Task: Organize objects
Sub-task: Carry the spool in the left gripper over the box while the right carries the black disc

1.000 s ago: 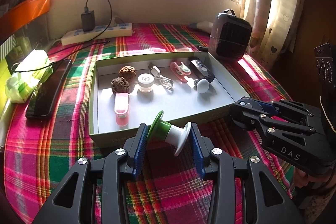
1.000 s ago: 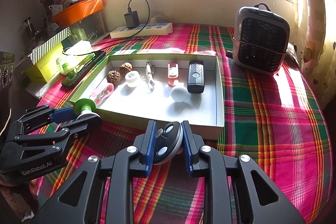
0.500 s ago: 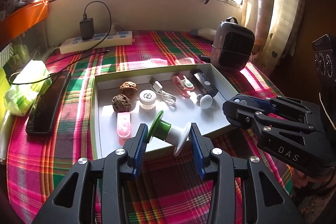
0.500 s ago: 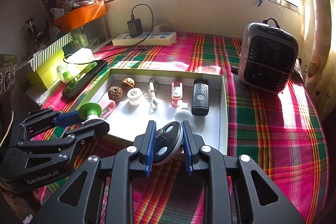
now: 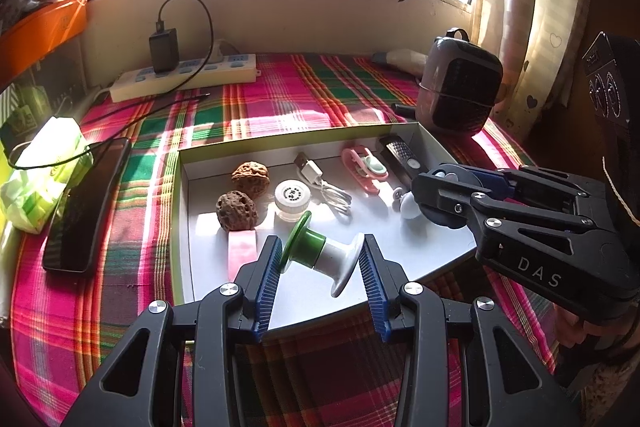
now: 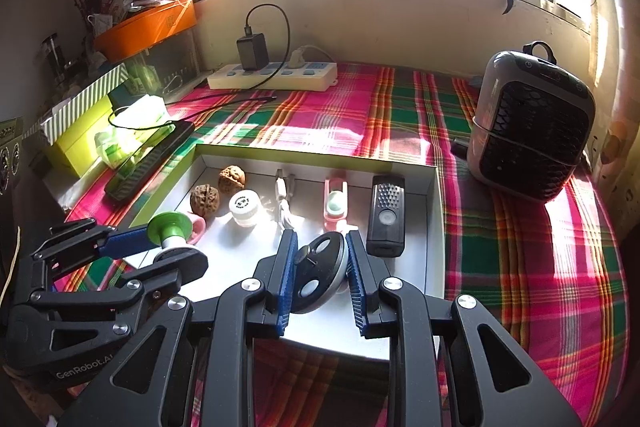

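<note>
Blue-padded left gripper [image 5: 322, 269]: pinching a green-and-white spool [image 5: 320, 253] end to end, over the near part of the shallow box [image 5: 182, 227]. Right gripper [image 6: 320, 267]: pressed onto a dark round disc [image 6: 318, 277], at the box's six o'clock edge. Box contents, toward twelve o'clock: two walnuts [image 5: 236, 209], white jar [image 5: 292, 199], white cable [image 5: 324, 183], pink clip [image 5: 364, 167], black remote [image 6: 386, 215]. Plaid cloth [image 6: 520, 267] beneath. Heater [image 6: 528, 123] at two o'clock; power strip [image 6: 276, 77] at eleven.

Both wrist cameras looked down and forward from close above the near edge of the shallow box [image 5: 182, 227] [image 6: 434, 227], toward the far window; each view caught the other hand-held gripper beside it; both shared the box and the plaid counter [image 5: 280, 99] [image 6: 500, 247].
</note>
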`<control>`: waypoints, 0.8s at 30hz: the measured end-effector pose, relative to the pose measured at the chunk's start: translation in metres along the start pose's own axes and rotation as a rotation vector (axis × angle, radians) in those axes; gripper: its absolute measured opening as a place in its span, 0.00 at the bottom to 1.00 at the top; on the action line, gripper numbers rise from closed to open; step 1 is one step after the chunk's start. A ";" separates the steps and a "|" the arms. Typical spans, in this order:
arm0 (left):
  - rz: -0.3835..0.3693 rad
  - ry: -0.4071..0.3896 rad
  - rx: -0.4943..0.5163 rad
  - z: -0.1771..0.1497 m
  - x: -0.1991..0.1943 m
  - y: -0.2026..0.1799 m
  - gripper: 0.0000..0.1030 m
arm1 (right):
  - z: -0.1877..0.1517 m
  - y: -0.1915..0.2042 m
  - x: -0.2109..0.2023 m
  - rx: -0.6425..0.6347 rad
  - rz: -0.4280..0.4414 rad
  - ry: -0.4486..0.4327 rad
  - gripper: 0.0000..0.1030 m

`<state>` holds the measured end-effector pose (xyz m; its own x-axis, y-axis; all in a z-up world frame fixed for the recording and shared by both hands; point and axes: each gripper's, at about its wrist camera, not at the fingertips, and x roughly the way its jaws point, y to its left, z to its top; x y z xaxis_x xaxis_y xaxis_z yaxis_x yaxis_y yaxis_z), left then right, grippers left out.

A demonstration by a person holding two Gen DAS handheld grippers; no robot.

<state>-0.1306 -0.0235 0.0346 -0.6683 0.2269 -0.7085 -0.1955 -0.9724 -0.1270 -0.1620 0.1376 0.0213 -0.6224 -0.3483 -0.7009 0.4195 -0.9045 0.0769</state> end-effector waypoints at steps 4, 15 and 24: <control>0.000 0.007 0.000 0.002 0.007 0.001 0.37 | 0.005 -0.002 0.010 0.001 0.008 0.015 0.25; 0.004 0.032 0.004 0.002 0.021 0.005 0.37 | 0.009 0.000 0.036 -0.003 0.026 0.064 0.25; 0.006 0.043 0.005 0.002 0.029 0.007 0.37 | 0.012 0.000 0.045 0.001 0.029 0.081 0.25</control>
<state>-0.1523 -0.0237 0.0146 -0.6376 0.2186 -0.7387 -0.1954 -0.9734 -0.1194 -0.1983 0.1191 -0.0020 -0.5543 -0.3533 -0.7536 0.4363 -0.8944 0.0984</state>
